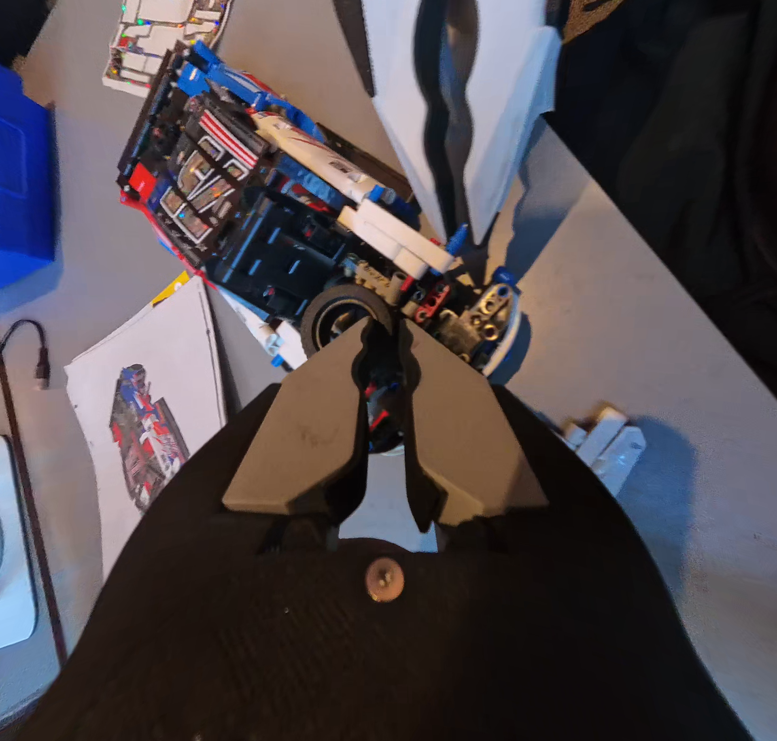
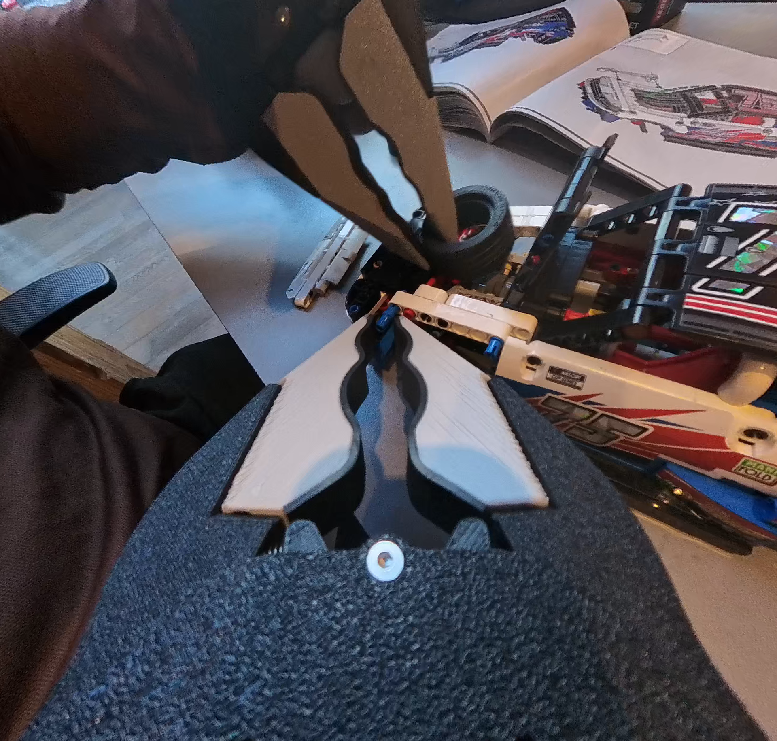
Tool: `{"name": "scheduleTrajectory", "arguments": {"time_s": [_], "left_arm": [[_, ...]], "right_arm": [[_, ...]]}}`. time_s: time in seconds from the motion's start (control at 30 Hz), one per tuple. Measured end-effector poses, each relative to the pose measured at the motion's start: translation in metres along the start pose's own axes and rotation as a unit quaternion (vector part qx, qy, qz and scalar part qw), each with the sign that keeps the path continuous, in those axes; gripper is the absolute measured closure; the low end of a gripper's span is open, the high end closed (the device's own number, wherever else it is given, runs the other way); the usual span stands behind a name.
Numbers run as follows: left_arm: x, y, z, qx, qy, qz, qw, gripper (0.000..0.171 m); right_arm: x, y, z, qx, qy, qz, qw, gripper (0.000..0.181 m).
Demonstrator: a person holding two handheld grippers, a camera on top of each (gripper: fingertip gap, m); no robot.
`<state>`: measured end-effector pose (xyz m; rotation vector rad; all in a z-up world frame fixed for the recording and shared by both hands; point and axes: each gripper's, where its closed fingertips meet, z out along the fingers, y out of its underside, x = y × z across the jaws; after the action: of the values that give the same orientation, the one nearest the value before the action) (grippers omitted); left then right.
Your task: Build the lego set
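The lego car (image 1: 269,199), a blue, white, red and black racing model, lies on the grey bench (image 1: 609,321) and serves as the landmark here. Farthest to its left in the left wrist view sits a blue bin (image 1: 25,182), with a black cable (image 1: 38,355) below it. Just left of the car's lower end lies the open instruction booklet (image 1: 159,384), and above the car's far end rests a sticker sheet (image 1: 168,18). At the car's near end, the left gripper (image 1: 384,329) has its tan fingers (image 1: 315,418) narrowly parted and closed around the black tyre (image 1: 336,313) of the front wheel; the right wrist view shows one tip inside the tyre's hollow and the other outside its wall. Just right of that wheel is the grey and red bare chassis (image 1: 475,313). Coming down from above the car's front, the right gripper (image 1: 458,241) pinches a small blue pin (image 2: 384,329) between its white fingers (image 2: 462,426), almost closed, with the pin's tip at the end of the white beam (image 2: 462,317) on the car's side. To the right of the car, near the bench edge, lie loose grey beams (image 1: 605,443).
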<state>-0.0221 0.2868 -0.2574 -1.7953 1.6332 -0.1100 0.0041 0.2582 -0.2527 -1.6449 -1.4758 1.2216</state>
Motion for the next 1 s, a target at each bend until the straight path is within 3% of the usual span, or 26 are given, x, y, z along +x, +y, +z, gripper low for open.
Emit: {"name": "scheduleTrajectory", "arguments": {"time_s": [0.3,0.47,0.53,0.63,0.7,0.8,0.87,1.0], "left_arm": [[-0.006,-0.009,0.002,0.033,-0.061,-0.039,0.997,0.167],[0.013,-0.009,-0.034,0.029,-0.122,-0.051,0.991,0.167],[0.009,0.011,-0.059,-0.005,-0.174,-0.091,0.981,0.166],[-0.005,0.093,-0.093,-0.142,-0.257,-0.185,0.938,0.166],[0.006,0.134,-0.102,-0.195,-0.245,-0.237,0.919,0.164],[0.007,0.155,-0.105,-0.163,-0.279,-0.293,0.9,0.163],[0.008,0.167,-0.106,-0.162,-0.305,-0.331,0.878,0.145],[0.012,0.156,-0.116,-0.083,-0.352,-0.382,0.85,0.134]], "right_arm": [[0.001,0.0,-0.001,0.0,-0.001,0.003,1.0,0.173],[0.001,0.001,0.001,0.001,-0.011,0.018,1.0,0.172],[0.001,0.001,0.002,0.001,-0.01,0.018,1.0,0.172],[0.001,0.001,0.002,0.0,-0.007,0.014,1.0,0.172],[0.002,0.001,0.002,0.0,-0.007,0.013,1.0,0.173],[0.002,0.001,0.003,-0.001,-0.005,0.014,1.0,0.172],[0.002,0.001,0.002,-0.001,-0.002,0.01,1.0,0.172],[0.002,0.002,0.003,-0.002,0.0,0.002,1.0,0.173]]}}
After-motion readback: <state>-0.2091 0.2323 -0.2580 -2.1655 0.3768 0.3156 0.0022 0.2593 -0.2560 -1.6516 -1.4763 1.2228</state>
